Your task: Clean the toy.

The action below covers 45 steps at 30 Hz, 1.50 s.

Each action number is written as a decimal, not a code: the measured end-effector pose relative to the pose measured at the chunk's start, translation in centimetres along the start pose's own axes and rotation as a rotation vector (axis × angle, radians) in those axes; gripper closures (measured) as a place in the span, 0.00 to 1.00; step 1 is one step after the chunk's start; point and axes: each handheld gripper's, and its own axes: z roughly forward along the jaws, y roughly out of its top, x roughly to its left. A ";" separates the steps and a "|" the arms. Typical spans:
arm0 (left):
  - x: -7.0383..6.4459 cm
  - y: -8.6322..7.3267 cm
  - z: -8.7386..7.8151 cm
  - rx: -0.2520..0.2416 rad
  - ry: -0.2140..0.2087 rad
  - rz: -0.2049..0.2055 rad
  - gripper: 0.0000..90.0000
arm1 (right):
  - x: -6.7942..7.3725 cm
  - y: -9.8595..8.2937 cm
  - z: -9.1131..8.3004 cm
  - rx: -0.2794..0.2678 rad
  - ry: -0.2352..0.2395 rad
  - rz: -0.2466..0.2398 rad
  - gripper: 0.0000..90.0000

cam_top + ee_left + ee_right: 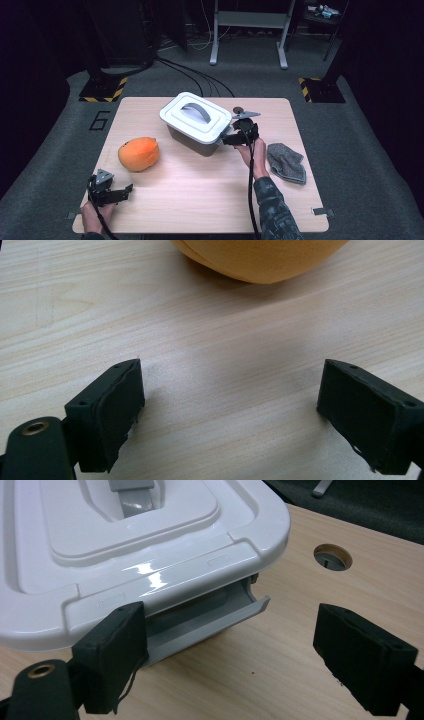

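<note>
Right hand-held gripper (231,137): jaws spread wide apart, clamped on nothing, poised at the near right end of the grey storage box (192,137). In the right gripper view, right hand-held gripper (227,652) seen with one jaw just under the overhanging rim of the white lid (125,555), close against the grey latch flap (210,620) that hangs open below that rim; other jaw out over bare desk (280,645), well clear of the box. Touching or not between jaw and flap: cannot tell. Lid seated on the box, grey carry handle (196,111) lying flat in its recess. Round cable hole (332,557) in the desk beyond the box corner.

Left hand-held gripper (129,189): held low at the near left corner of the desk (200,200), jaws likewise wide apart, nothing between them. In the left gripper view, left hand-held gripper (230,410) hovering just over bare wood, orange plush toy (260,257) ahead of the jaws, near but apart.

Box standing at mid-desk toward the far side, set at a slant. Orange plush toy (139,153) left of the box, apart from it. Grey cloth (286,162) crumpled at the right side of the desk, just beside the right forearm (267,195).
</note>
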 end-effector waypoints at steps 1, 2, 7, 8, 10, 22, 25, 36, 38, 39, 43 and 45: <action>0.0 0.0 0.0 0.000 0.000 0.000 0.13 | 0.0 0.0 0.0 0.002 -0.001 -0.001 0.15; 0.0 0.0 0.0 0.000 0.000 0.000 0.13 | 0.0 0.0 0.0 0.004 -0.003 -0.002 0.15; 0.0 0.0 0.0 0.002 -0.001 -0.002 0.13 | -0.1 0.2 -0.1 0.015 -0.012 -0.016 0.16; 0.0 0.0 0.0 0.004 -0.002 -0.002 0.13 | -0.1 0.2 -0.1 0.011 -0.014 -0.022 0.17; 0.0 0.0 0.0 0.001 0.000 -0.001 0.13 | -0.1 0.2 -0.4 0.015 -0.006 -0.031 0.18; -0.1 0.0 0.0 0.001 0.000 0.002 0.13 | -0.9 1.3 -0.5 -0.011 -0.025 -0.017 0.36; -0.1 0.0 0.0 0.000 0.000 0.003 0.13 | -0.8 1.4 -0.2 0.004 -0.016 -0.002 0.43; -0.1 0.0 -0.1 0.001 0.004 0.008 0.13 | -0.3 1.2 -0.1 0.033 -0.047 -0.019 0.50; -0.1 0.0 -0.1 0.002 0.004 0.009 0.13 | -0.3 1.2 -0.1 0.034 -0.050 -0.021 0.50; -0.1 0.0 -0.1 0.002 0.004 0.008 0.13 | -0.2 1.2 -0.1 0.036 -0.051 -0.019 0.50; -0.1 0.0 -0.1 0.000 0.005 0.008 0.13 | -0.4 1.0 -0.4 0.043 -0.049 -0.004 0.50; -0.1 0.0 -0.1 0.001 0.007 0.011 0.13 | -0.5 0.9 -0.5 0.041 -0.048 -0.003 0.50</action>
